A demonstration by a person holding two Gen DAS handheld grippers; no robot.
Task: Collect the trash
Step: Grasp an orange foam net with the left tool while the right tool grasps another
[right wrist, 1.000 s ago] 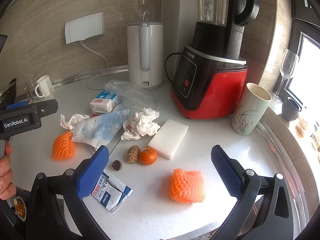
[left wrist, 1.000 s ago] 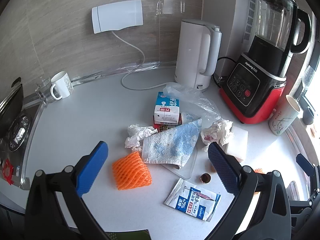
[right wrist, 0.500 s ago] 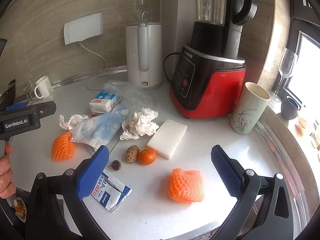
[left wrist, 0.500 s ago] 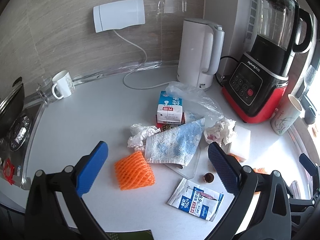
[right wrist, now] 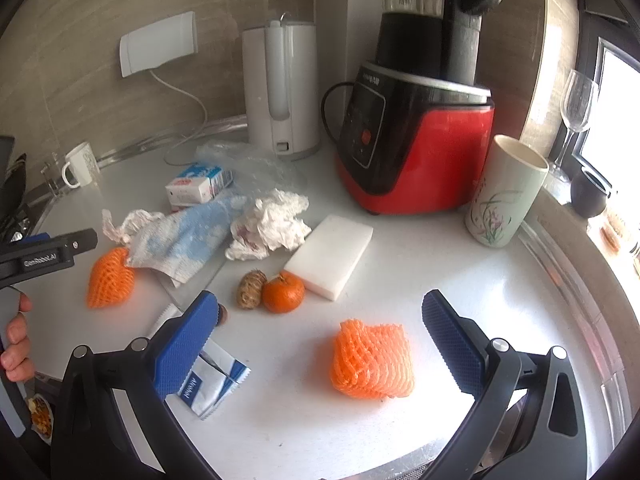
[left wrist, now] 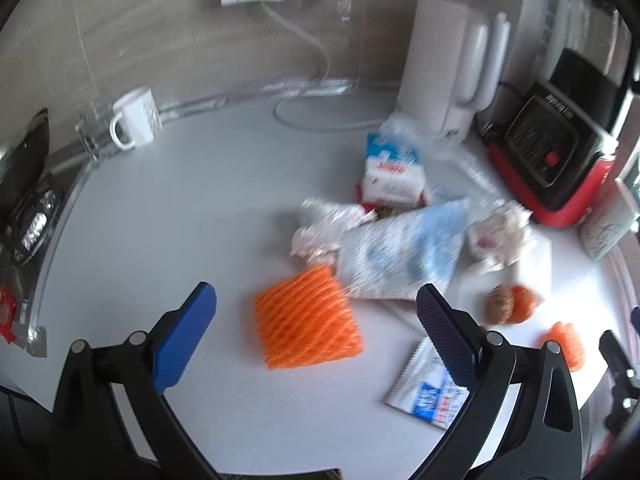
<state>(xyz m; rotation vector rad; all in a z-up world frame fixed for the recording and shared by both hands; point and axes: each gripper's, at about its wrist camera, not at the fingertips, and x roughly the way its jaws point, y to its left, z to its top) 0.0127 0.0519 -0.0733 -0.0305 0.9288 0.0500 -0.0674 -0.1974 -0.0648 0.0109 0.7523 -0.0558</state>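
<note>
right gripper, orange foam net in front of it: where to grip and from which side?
Grip the orange foam net across its short width at the middle, coming straight down and forward from where the right gripper is. The net lies flat and alone on the counter, clear of the tangerine and sponge, already roughly centred between the open jaws. It looks soft, so it should squash on closing.

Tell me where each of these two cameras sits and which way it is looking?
Left wrist: on the left claw, looking down at an orange net on the counter; its two blue fingers show.
Right wrist: on the right claw, facing a second net and the blender; its fingers, the left claw and a hand show.
Shared: towel, kettle, mug.
</note>
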